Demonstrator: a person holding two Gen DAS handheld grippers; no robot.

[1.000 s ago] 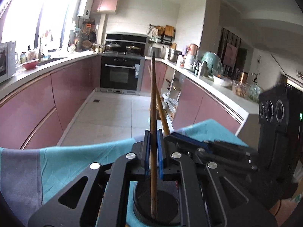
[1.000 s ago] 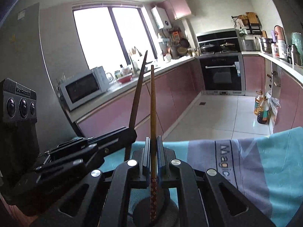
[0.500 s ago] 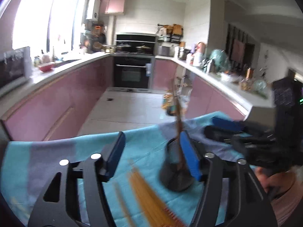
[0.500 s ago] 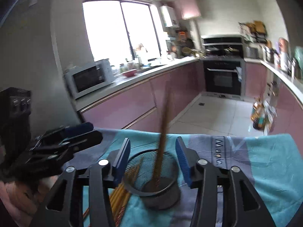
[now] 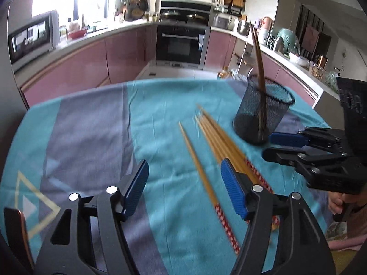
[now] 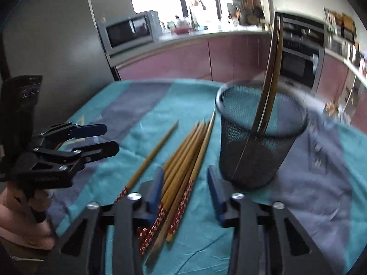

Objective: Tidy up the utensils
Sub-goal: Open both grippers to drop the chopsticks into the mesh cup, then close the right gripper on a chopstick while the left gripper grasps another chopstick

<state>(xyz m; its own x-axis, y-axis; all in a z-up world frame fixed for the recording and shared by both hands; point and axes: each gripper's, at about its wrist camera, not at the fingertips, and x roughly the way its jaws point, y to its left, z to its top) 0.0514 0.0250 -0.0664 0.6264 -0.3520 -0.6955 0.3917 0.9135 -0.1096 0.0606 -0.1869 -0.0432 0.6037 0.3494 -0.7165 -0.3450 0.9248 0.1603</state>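
The chopsticks [image 6: 183, 167] are pale wood with red, white-flowered handles; a bundle of them lies flat on the teal and grey cloth [image 5: 91, 126] over the table, handles toward me, tips pointing away. One chopstick [image 5: 199, 165] lies by itself just left of the bundle, parallel to it. Motion blurs them a little, so I cannot count the bundle.

To the right of the bundle stands a black mesh cup [image 6: 259, 137], upright on the cloth. Inside it two darker chopsticks [image 6: 270, 75] lean together against the rim, their tips rising well above it.

My left claw [image 5: 183, 188] is spread wide and holds nothing, hanging above the near ends of the loose sticks. My right claw [image 6: 185, 190] is also spread and empty, its blue pads either side of the bundle's red handles, just left of the cup.
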